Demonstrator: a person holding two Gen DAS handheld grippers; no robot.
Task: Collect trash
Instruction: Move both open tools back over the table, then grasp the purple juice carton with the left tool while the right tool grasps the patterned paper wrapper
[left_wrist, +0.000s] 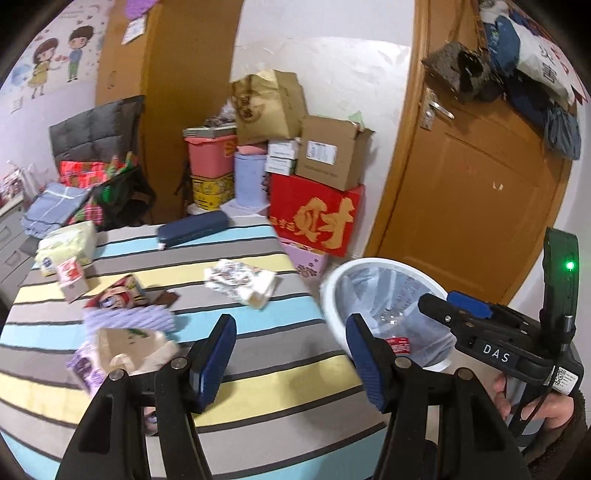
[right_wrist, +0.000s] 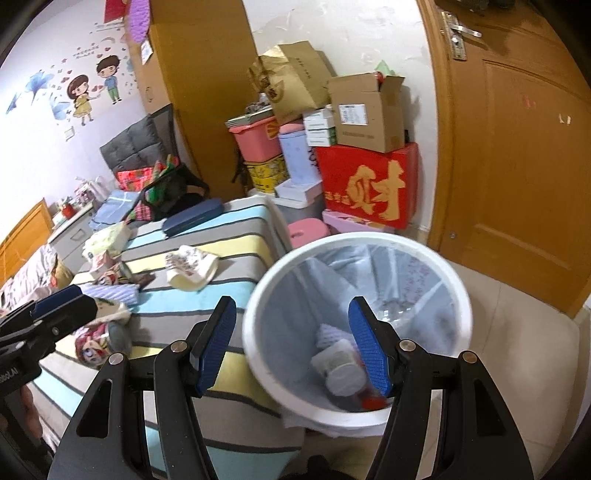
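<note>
I'm looking into a cluttered bedroom: a striped bed cover (left_wrist: 258, 373) fills the near ground, boxes are stacked against the far wall, and a wooden door (left_wrist: 480, 184) stands to the right. A white bin (right_wrist: 458, 288) with a clear liner sits on the floor just beside the bed's right edge, and some discarded packets already lie at its bottom.

The trash left to gather is spread over the cover. A crumpled patterned wrapper (left_wrist: 240, 280) lies alone toward the middle, its long axis running roughly left to right, with the pale open end toward the near right. To the left there is a heap: a purple ribbed piece (left_wrist: 129, 319), a beige paper bag (left_wrist: 136, 350) and a cartoon-printed packet (left_wrist: 118, 295), overlapping so I cannot sort their edges cleanly.

All of it looks light, thin and soft to me. It should crush rather than resist, so I would pinch across a raised fold or the short width, not try to scoop a flat face off the fabric. The glossy packets may slip.

My left gripper (left_wrist: 291, 362) hovers over the cover with its jaws wide and nothing between them. My right gripper (right_wrist: 291, 343) hangs over the bin's near rim, also spread wide and empty.
</note>
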